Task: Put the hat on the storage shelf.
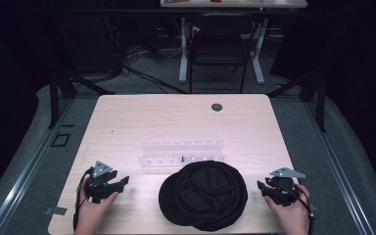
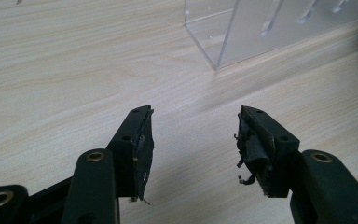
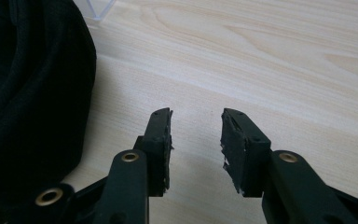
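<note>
A black cap point(image 1: 203, 194) lies flat on the wooden table point(image 1: 127, 122) near its front edge, between my two hands. My left gripper point(image 1: 123, 182) rests on the table to the cap's left, open, with bare wood between its jaws point(image 2: 195, 135). To the cap's right sits my right gripper point(image 1: 260, 186), also open with nothing in it point(image 3: 196, 133). The cap's edge point(image 3: 28, 93) fills the left side of the right gripper view. A clear acrylic rack point(image 1: 182, 152) with a row of pegs stands just behind the cap; its near corner point(image 2: 242, 32) appears ahead of the left gripper.
A small round dark hole point(image 1: 217, 106) marks the table's far side. A black chair point(image 1: 218, 49) and a white-legged desk point(image 1: 225, 29) stand on the floor beyond. Metal rails point(image 1: 29, 161) run along both sides of the table.
</note>
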Demonstrator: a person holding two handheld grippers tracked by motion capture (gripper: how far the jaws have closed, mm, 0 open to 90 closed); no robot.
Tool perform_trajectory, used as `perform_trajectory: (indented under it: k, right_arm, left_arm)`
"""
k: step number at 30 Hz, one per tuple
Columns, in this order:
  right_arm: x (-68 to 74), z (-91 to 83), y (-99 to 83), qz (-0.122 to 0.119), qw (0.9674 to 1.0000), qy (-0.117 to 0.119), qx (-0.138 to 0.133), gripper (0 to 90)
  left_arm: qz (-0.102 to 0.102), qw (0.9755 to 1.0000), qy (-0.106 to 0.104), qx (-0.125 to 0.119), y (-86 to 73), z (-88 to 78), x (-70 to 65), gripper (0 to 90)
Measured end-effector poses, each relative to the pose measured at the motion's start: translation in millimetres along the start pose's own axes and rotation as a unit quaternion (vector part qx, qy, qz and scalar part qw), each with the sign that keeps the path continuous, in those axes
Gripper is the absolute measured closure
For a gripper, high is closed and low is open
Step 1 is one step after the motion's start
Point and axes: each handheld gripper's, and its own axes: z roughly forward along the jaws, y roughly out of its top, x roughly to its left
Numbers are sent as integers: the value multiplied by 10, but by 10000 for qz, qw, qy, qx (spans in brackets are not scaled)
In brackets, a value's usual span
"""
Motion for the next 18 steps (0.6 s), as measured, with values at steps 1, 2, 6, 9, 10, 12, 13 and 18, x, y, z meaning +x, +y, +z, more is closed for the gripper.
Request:
perform_trajectory:
  k: [1,2,6,9,10,12,13,18]
  right_arm:
    - [2,-5,1,-8,10000,-24,24,604]
    - [7,-13,3,13,10000,-38,30,592]
    - [20,-69,26,50,9999,-113,70,539]
    - [32,-102,46,110,9999,-73,110,546]
    - [56,-137,76,151,9998,-34,148,544]
    - [81,-163,107,85,9997,-37,209,542]
    - [81,-163,107,85,9997,-37,209,542]
    - [179,-262,201,15,9993,278,241,560]
  left_arm:
    - [-12,10000,-1,-6,3,-2,-4,447]
    - [-12,10000,-1,-6,3,-2,-4,442]
    - [-31,10000,-6,-62,9,-21,-6,419]
    - [-51,9999,-18,-84,9,-31,-9,419]
    - [-44,9999,-24,-88,11,-41,-13,419]
    - [-23,9999,-12,-105,14,-58,-15,420]
    - [-23,9999,-12,-105,14,-58,-15,420]
    - [-57,9999,-71,-101,11,-86,-36,420]
